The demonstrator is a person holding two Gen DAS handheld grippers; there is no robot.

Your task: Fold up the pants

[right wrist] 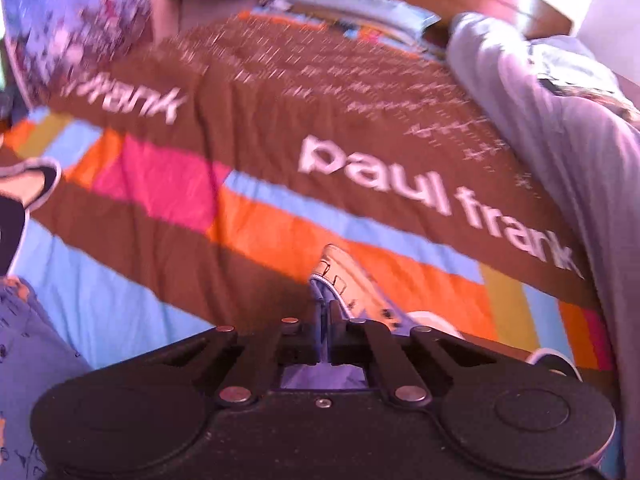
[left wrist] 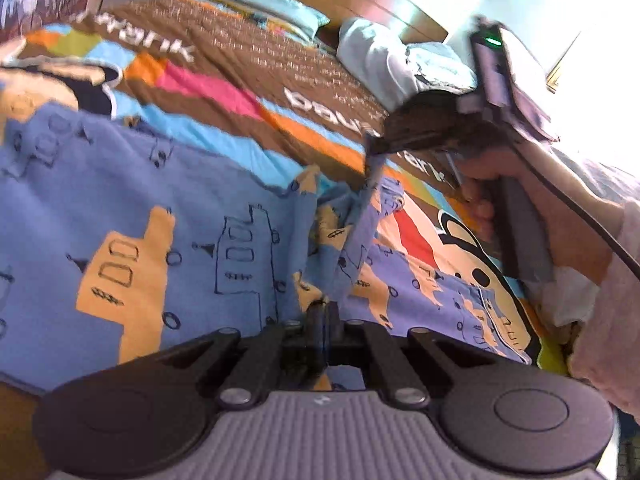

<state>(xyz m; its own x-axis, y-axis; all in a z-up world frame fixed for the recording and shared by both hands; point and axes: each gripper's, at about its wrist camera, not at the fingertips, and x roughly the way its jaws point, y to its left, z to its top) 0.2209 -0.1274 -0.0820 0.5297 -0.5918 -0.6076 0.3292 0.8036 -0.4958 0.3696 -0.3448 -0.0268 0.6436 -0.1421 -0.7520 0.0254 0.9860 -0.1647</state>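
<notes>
Blue patterned pants (left wrist: 140, 208) lie spread on the colourful bedspread (left wrist: 240, 92). The left tongs (left wrist: 322, 312) are clamped on a fold of them; the right tongs (right wrist: 325, 312) pinch their hem edge.

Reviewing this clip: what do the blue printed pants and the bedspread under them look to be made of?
Pants: soft matte knit, probably cotton jersey; they drape and bunch in limp folds where the right tongs lift them.
Bedspread: matte woven or quilted fabric, likely cotton; flat printed colour blocks, no sheen. Blur hides the weave.
</notes>
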